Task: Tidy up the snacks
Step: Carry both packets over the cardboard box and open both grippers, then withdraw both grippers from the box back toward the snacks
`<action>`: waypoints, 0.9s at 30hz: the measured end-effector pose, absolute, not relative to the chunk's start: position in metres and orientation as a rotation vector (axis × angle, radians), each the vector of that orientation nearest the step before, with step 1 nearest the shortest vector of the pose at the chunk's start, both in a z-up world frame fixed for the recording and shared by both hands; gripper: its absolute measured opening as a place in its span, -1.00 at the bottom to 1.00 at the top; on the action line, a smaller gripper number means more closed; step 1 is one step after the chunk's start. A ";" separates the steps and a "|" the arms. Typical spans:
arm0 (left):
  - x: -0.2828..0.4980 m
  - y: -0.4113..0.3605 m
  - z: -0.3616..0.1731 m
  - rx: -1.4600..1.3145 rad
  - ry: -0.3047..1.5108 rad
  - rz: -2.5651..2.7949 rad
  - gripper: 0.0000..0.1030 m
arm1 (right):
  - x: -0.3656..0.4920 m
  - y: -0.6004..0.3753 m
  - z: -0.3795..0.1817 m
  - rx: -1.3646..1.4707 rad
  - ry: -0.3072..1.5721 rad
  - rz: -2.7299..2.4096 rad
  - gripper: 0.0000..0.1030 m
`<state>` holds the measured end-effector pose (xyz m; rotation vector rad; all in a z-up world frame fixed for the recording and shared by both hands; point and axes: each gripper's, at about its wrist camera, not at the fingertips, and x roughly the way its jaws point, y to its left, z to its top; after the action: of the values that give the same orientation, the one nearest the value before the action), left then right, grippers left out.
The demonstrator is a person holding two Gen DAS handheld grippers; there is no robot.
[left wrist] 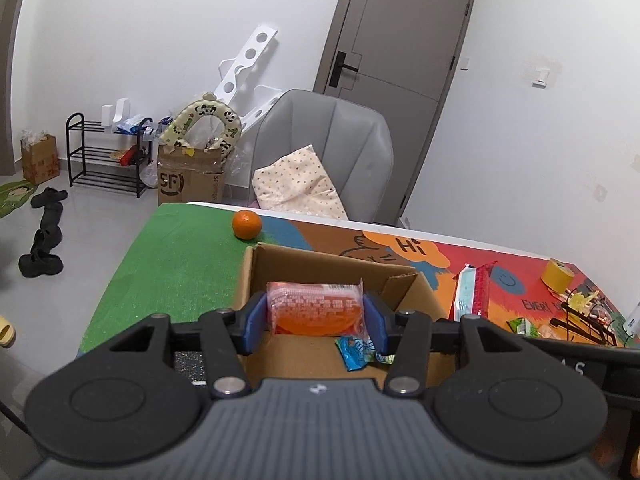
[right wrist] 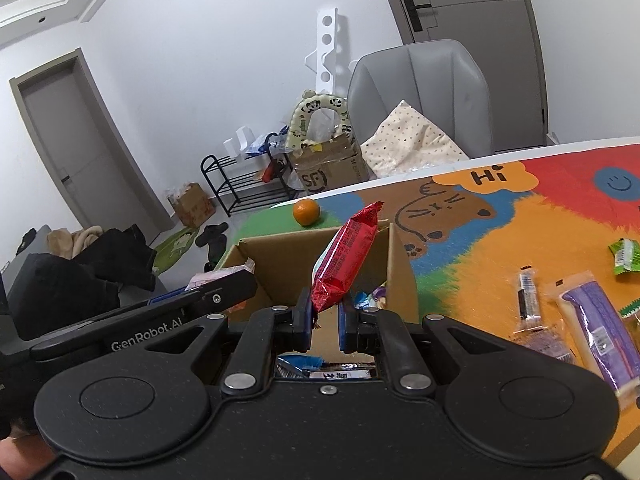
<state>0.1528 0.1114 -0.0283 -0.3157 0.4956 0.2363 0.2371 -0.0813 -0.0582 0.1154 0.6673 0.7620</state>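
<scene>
My left gripper (left wrist: 316, 322) is shut on an orange snack pack (left wrist: 316, 308) in clear wrap, held over the open cardboard box (left wrist: 280, 258). A blue-green wrapper (left wrist: 354, 354) lies on the box floor. My right gripper (right wrist: 325, 322) is shut on the lower end of a red snack bar (right wrist: 346, 258), which sticks up tilted above the same cardboard box (right wrist: 400, 264). The left gripper's body (right wrist: 168, 320) crosses the left of the right wrist view, with the pink edge of its pack showing. Small wrappers (right wrist: 370, 298) rest inside the box.
A tangerine (left wrist: 247, 224) sits on the green part of the mat behind the box. Loose snacks lie on the table to the right: a purple pack (right wrist: 604, 336), a green packet (right wrist: 626, 256), a red-and-blue bar (left wrist: 474, 292). A yellow tape roll (left wrist: 558, 274) and a grey chair (left wrist: 328, 148) stand beyond.
</scene>
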 end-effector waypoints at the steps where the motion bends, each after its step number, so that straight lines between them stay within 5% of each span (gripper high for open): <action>1: 0.153 0.112 -0.028 -0.325 0.496 0.235 -0.02 | 0.237 -0.080 -0.059 0.113 0.668 0.763 -0.80; 8: 0.136 0.117 -0.018 -0.354 0.463 0.246 0.41 | 0.238 -0.068 -0.058 0.097 0.672 0.786 -0.77; 22: 0.115 0.114 -0.012 -0.359 0.449 0.298 0.79 | 0.223 -0.110 -0.056 0.115 0.634 0.666 0.97; 27: 0.112 0.104 -0.011 -0.336 0.445 0.306 0.80 | 0.218 -0.135 -0.057 0.112 0.621 0.594 1.00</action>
<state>0.1121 0.1043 -0.0105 -0.3356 0.4446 0.3060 0.2183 -0.1355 -0.0569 0.1123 0.6213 0.5944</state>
